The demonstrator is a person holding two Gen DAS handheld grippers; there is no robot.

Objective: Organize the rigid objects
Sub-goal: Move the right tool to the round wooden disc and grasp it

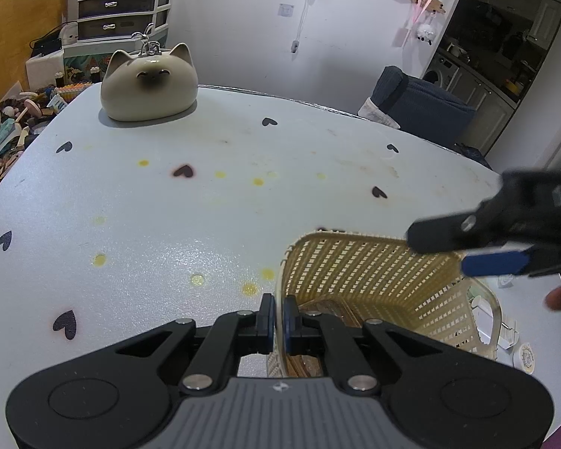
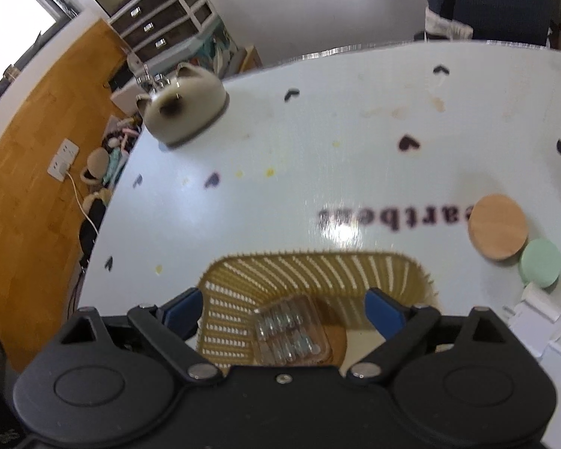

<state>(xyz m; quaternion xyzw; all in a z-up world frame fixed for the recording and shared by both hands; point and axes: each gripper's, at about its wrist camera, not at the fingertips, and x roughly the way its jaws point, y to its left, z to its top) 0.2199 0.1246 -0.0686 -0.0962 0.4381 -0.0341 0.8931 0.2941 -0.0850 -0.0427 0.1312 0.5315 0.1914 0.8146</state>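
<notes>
A tan woven plastic basket [image 1: 374, 280] stands on the white table; it also shows in the right wrist view [image 2: 318, 273]. My left gripper [image 1: 279, 321] is shut on the basket's near left rim. My right gripper [image 2: 284, 310] is open and empty, hovering over the basket; it also shows at the right of the left wrist view [image 1: 463, 250]. A clear plastic box [image 2: 291, 329] lies inside the basket on a wooden piece. A round wooden coaster [image 2: 499, 226] and a mint green disc [image 2: 541, 267] lie on the table right of the basket.
A cat-shaped ceramic figure [image 1: 149, 82] sits at the table's far left corner. White plastic pieces [image 2: 542, 318] lie at the right near the basket. A dark chair [image 1: 419, 101] stands behind the table. Clutter and drawers [image 1: 123, 0] are beyond the left edge.
</notes>
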